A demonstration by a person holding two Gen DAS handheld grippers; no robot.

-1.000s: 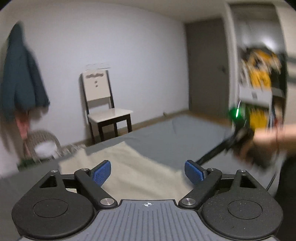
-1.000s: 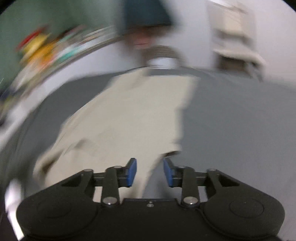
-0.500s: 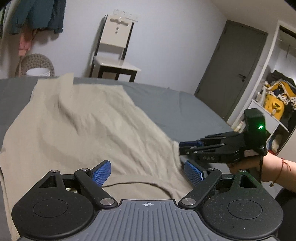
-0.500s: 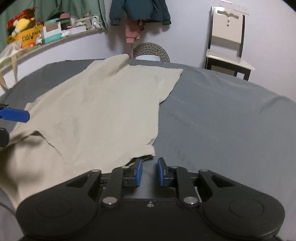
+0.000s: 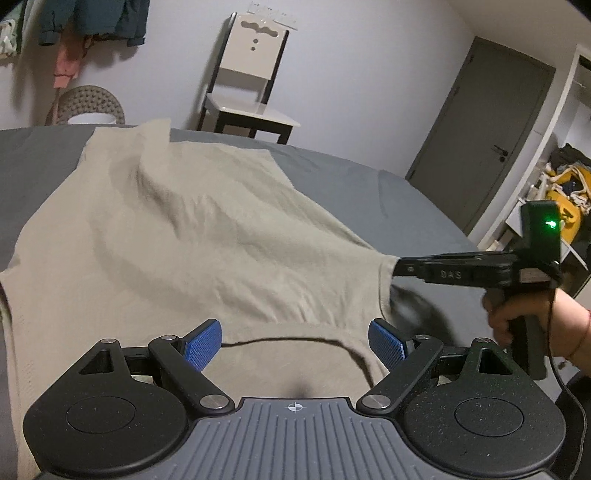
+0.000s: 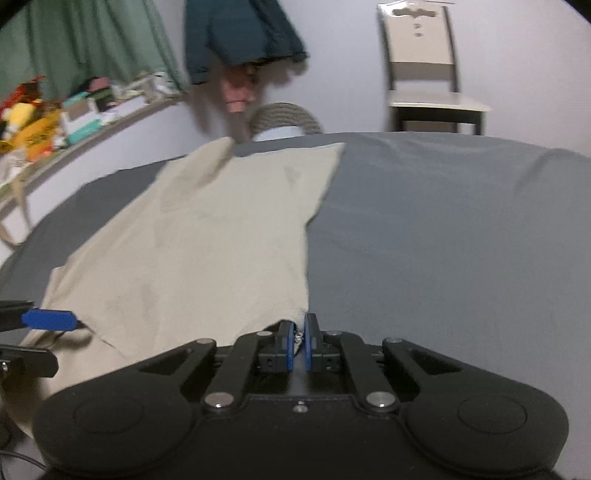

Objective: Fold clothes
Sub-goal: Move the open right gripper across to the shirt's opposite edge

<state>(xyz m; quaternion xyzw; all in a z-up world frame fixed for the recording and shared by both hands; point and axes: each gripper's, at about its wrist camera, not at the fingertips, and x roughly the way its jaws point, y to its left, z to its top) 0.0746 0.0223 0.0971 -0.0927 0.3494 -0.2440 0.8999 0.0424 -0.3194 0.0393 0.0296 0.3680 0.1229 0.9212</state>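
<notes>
A beige shirt [image 5: 221,240] lies spread on the grey bed [image 5: 351,184]. My left gripper [image 5: 295,338] is open over the shirt's near edge. The dark curve of the neckline runs between its blue pads, which do not press on it. My right gripper [image 6: 299,332] is shut on the shirt's [image 6: 221,240] near right corner, and a bit of cloth shows between the pads. In the left wrist view the right gripper [image 5: 400,267] holds that corner a little off the bed. A blue pad of the left gripper [image 6: 48,319] shows at the left edge of the right wrist view.
A person's hand [image 5: 517,314] holds the right gripper's handle. Beyond the bed stand a chair [image 5: 251,92] and a woven basket [image 5: 88,107]. A dark coat [image 6: 240,33] hangs on the wall. A grey door [image 5: 480,129] and cluttered shelves [image 5: 561,192] are at the right.
My left gripper has swung down from facing the room to hang over the shirt. My right gripper's jaws have closed on the shirt's corner and raised it slightly.
</notes>
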